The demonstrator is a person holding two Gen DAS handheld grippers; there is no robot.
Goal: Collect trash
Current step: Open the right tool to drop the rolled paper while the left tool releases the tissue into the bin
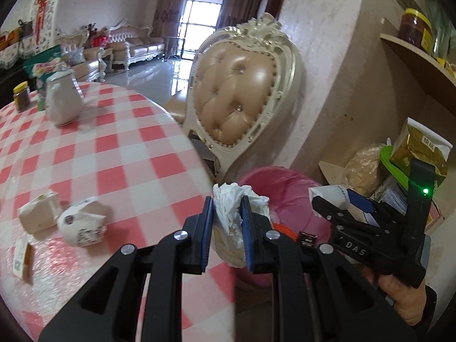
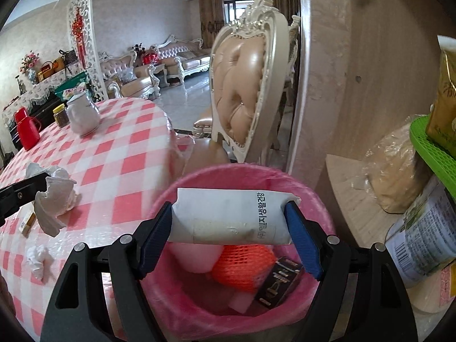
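Observation:
My left gripper [image 1: 227,211] is shut on a crumpled white tissue [image 1: 228,208] at the table's edge, beside the pink bin [image 1: 285,188]. The tissue also shows in the right wrist view [image 2: 54,199]. My right gripper [image 2: 229,225] is shut on a flattened white paper box with Korean print [image 2: 228,216], held directly over the pink-lined bin [image 2: 313,193]. In the bin lie an orange foam net [image 2: 242,265], a dark small box [image 2: 280,282] and pale pieces. More trash lies on the checked table [image 1: 114,156]: a crumpled cup [image 1: 82,225], a beige carton [image 1: 40,213], a small card box [image 1: 24,259].
A white jug [image 1: 62,99], a jar [image 1: 21,97] and a red thermos [image 2: 27,131] stand at the table's far side. A tufted chair [image 1: 239,94] stands behind the bin. Shelves with bags and tins [image 2: 421,233] are at the right. A small tissue [image 2: 38,259] lies on the table.

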